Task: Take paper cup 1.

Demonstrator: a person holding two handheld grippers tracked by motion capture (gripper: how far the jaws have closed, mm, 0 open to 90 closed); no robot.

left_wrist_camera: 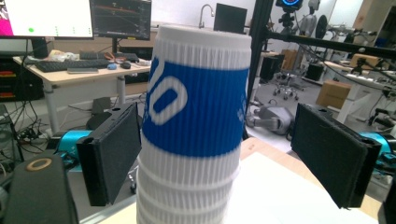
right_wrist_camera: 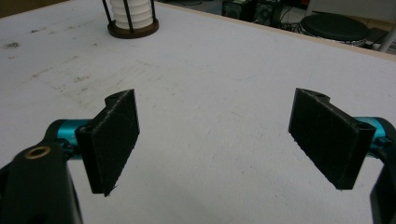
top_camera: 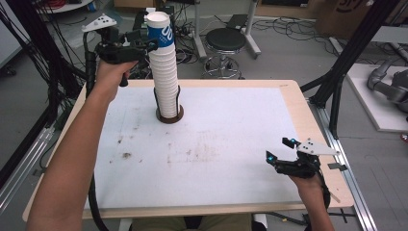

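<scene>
A tall stack of white ribbed paper cups (top_camera: 166, 82) stands in a holder of black rods on a round brown base (top_camera: 169, 117) at the back middle of the table. The top cup (top_camera: 160, 30) wears a blue band with white lettering (left_wrist_camera: 196, 116). My left gripper (top_camera: 151, 42) is raised to that top cup and open, the cup standing between its jaws (left_wrist_camera: 219, 135). The left pad (left_wrist_camera: 112, 154) is close against the cup's side and the right pad (left_wrist_camera: 334, 154) stands well off it. My right gripper (top_camera: 279, 149) hovers open and empty over the table's front right (right_wrist_camera: 215, 126). The holder's base (right_wrist_camera: 133, 29) lies far ahead of it.
A white mat (top_camera: 216, 130) with a few dirty smudges (top_camera: 126, 155) covers the wooden table (top_camera: 294, 101). A black stool (top_camera: 225, 41) stands beyond the far edge. Black frame posts (top_camera: 346, 57) rise at the right, and cables run down at the left.
</scene>
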